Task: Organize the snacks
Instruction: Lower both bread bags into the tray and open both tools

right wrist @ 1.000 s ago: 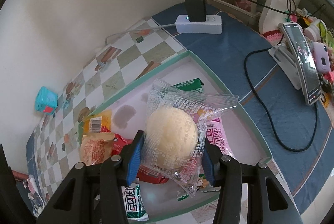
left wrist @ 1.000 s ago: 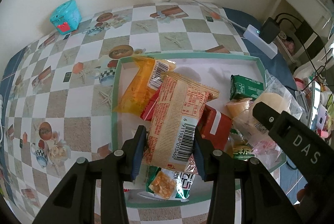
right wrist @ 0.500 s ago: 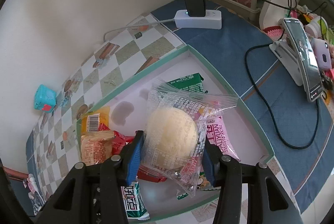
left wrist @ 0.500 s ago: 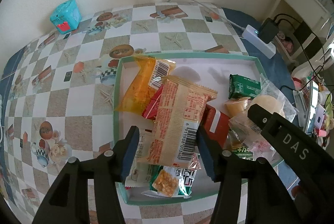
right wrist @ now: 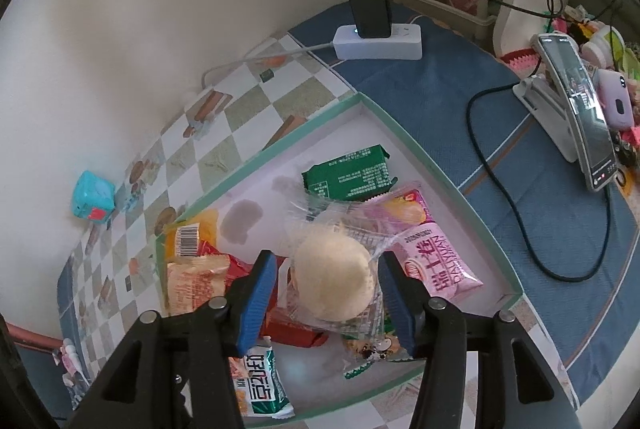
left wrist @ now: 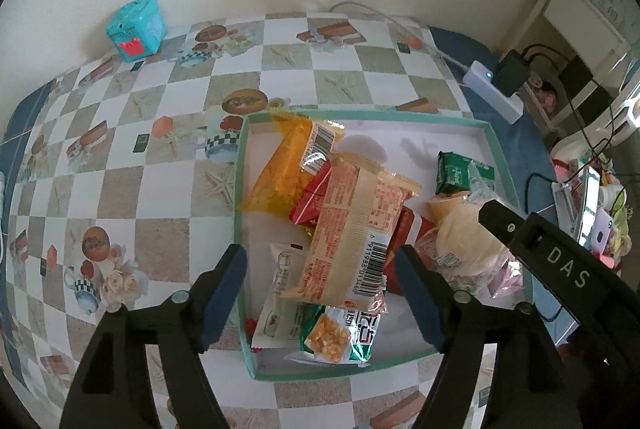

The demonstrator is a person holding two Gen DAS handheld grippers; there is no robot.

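A shallow box with a teal rim (left wrist: pixel 240 241) (right wrist: pixel 452 181) holds several snack packs. My left gripper (left wrist: pixel 322 297) is open above the box's near left part; a tan striped packet with a barcode (left wrist: pixel 352 233) lies loose between its fingers. My right gripper (right wrist: pixel 326 303) is open around a clear-wrapped round bun (right wrist: pixel 332 281), which rests on the pile; its arm shows in the left wrist view (left wrist: pixel 568 269). An orange packet (left wrist: pixel 288 169), a green packet (right wrist: pixel 348 177), a pink packet (right wrist: pixel 432 265) and a green-white packet (right wrist: pixel 260 385) also lie in the box.
A turquoise toy box (left wrist: pixel 136 27) stands by the wall on the checkered cloth. A white power strip with a black charger (right wrist: pixel 376 33) lies at the back. A phone on a stand (right wrist: pixel 576 109) and black cables are to the right on the blue cloth.
Both grippers have opened: the left let go of the tan barcode packet, the right let go of the bun. Both packs now lie on the pile, and the left gripper has drawn back.
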